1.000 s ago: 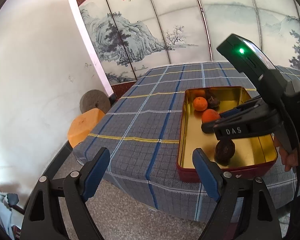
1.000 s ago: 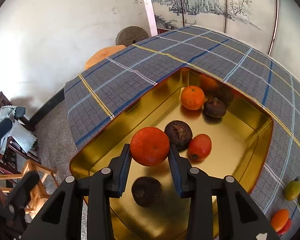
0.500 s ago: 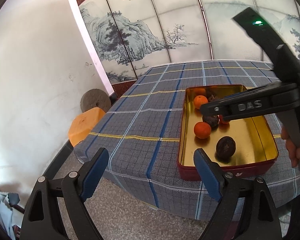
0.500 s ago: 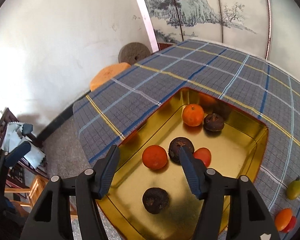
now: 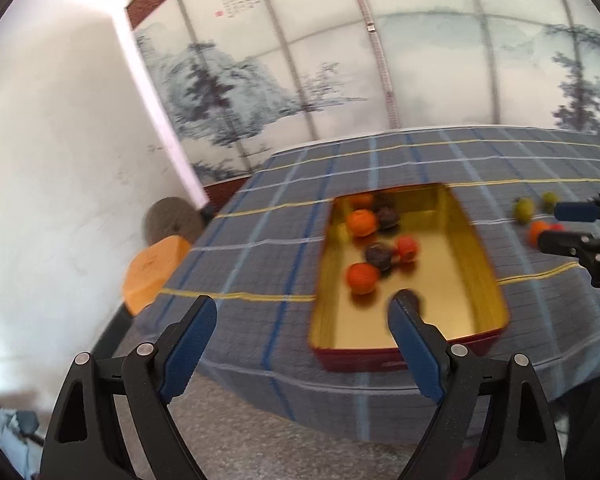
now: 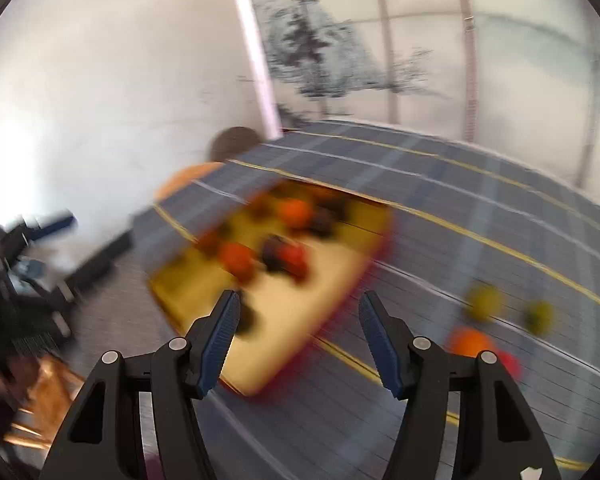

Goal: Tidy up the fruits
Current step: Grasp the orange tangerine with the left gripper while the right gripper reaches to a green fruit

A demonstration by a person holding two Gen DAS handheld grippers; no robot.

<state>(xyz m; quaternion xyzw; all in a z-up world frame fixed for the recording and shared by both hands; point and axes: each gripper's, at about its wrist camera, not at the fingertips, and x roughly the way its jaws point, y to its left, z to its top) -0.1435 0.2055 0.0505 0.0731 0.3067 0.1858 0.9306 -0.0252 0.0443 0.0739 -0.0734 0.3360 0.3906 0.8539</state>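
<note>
A gold tin tray with a red outside (image 5: pixel 484 264) (image 6: pixel 340 280) sits on the plaid tablecloth. It holds several oranges and dark fruits, among them an orange (image 5: pixel 363 277) near its front. Loose fruit lies on the cloth to the tray's right: two green ones (image 5: pixel 524 209) (image 6: pixel 484 303), an orange (image 6: pixel 470 342) and a red one (image 6: pixel 508 362). My left gripper (image 5: pixel 302 344) is open and empty, near the table's front edge. My right gripper (image 6: pixel 300 340) is open and empty, over the tray's right rim; it also shows at the right edge of the left wrist view (image 5: pixel 568 224). Both views are blurred.
The plaid tablecloth (image 5: pixel 260 264) covers the table. A painted folding screen (image 5: pixel 340 80) stands behind it. An orange stool (image 5: pixel 152 272) and a round grey stone (image 5: pixel 172 220) are on the floor at the left, by the white wall.
My right gripper let go of the orange, which now lies in the tray, then opened and swung right toward the loose fruit. My left gripper shifted slightly.
</note>
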